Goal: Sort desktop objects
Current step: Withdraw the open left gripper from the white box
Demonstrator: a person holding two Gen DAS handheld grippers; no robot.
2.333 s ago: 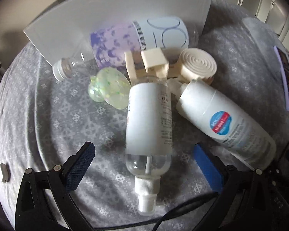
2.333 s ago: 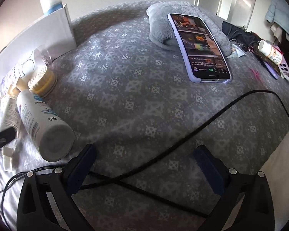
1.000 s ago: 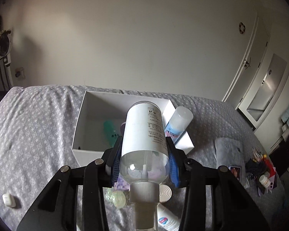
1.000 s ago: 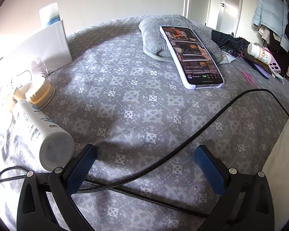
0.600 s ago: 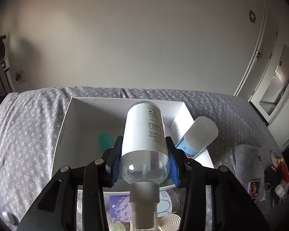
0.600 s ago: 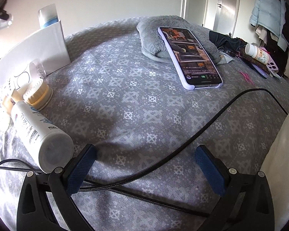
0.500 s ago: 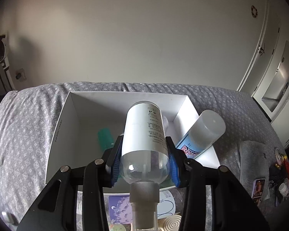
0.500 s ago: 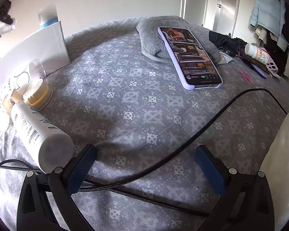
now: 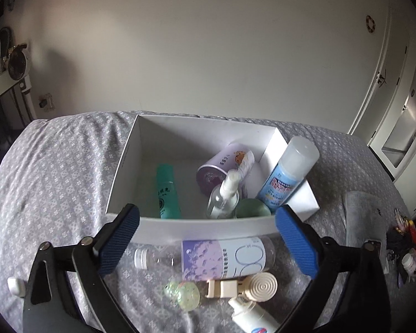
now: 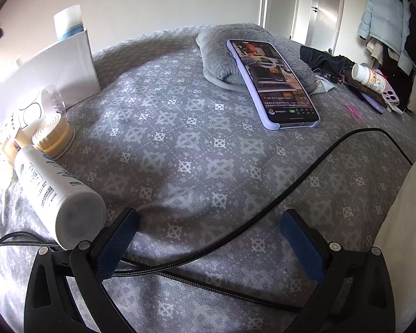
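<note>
Left wrist view: left gripper (image 9: 206, 231) spread wide, nothing between its blue pads, hanging above the near wall of a white box (image 9: 124, 163) that sits on the grey patterned bedspread (image 9: 55, 172). Inside the box: a clear spray bottle (image 9: 224, 195) lying nozzle-up toward the far wall, a green bottle (image 9: 166, 191) to its left, a purple can (image 9: 224, 168) behind it, a round green lid (image 9: 252, 208) at the near wall. A blue spray can (image 9: 288, 176) leans against the box's right wall; whether its base is inside, cannot tell. Outside, just in front of the box, a clear water bottle (image 9: 208, 255) lies on its side; nearer the camera a green speckled ball (image 9: 184, 294), a cream clip (image 9: 224, 288), a cream round disc (image 9: 263, 284) and the top of a white bottle (image 9: 252, 316). Right wrist view: right gripper (image 10: 208, 238) also spread, empty, low over the bedspread with a black cable (image 10: 263, 202) running between its fingers. White bottle (image 10: 55, 191) lies just beside the left finger. A phone (image 10: 271, 83) rests on a grey cloth (image 10: 222, 52), well apart.
</note>
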